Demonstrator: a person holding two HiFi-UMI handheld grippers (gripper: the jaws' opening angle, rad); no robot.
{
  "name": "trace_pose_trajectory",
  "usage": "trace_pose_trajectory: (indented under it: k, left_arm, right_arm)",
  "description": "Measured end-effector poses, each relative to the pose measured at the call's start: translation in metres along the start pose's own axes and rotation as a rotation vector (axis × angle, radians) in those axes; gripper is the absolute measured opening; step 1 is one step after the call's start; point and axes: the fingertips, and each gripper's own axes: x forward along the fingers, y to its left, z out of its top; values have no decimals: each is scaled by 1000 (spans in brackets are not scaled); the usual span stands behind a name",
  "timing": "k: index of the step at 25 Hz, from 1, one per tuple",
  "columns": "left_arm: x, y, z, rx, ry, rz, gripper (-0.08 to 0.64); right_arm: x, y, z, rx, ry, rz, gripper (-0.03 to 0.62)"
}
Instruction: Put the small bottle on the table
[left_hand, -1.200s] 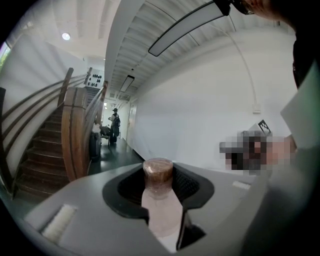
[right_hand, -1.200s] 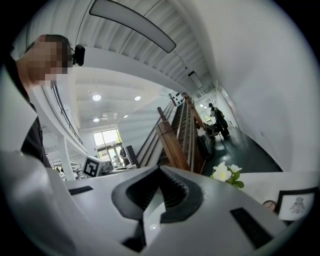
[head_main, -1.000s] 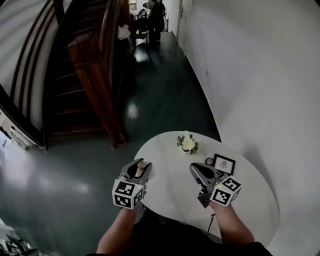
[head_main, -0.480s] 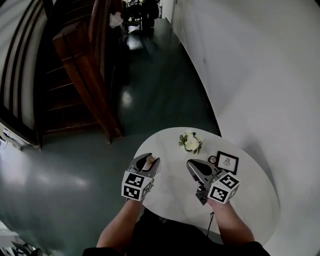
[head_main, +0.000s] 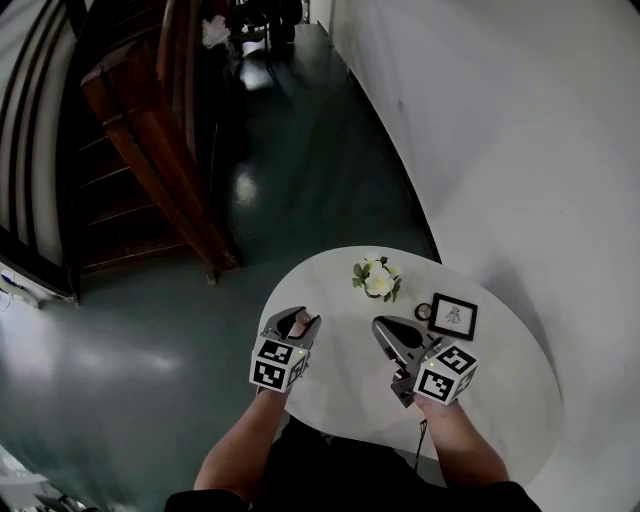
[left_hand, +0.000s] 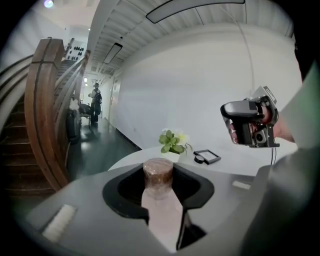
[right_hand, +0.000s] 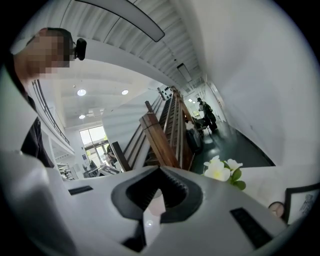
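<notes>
The bottle (left_hand: 161, 200) sits between the jaws of the left gripper (head_main: 293, 321), clamped at its sides, with its cap pointing away from the person. It is held over the near left edge of the table (head_main: 500, 385), not resting on it.

There is one bottle, two grippers, one round white table, one bunch of flowers (head_main: 376, 281) and one frame (head_main: 452, 315) with a small dark round object (head_main: 422, 312) just beside it.

The bottle is small, with a pale pink body and a glossy brown cap. The right gripper (head_main: 390, 329) hovers to its right – jaws together at the tips, nothing gripped.
</notes>
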Motion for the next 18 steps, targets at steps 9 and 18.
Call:
trace_pose_trajectory:
  k: [9,18]
  left_arm:
    - [14,-3,-24,32,63,-3,149]
    - [15,-7,-39,79,105,3,149]
  right_arm:
    - [-11,-6,-16,-35,42,-30,11]
    - [-21,-8,-28,-23,55,-34,11]
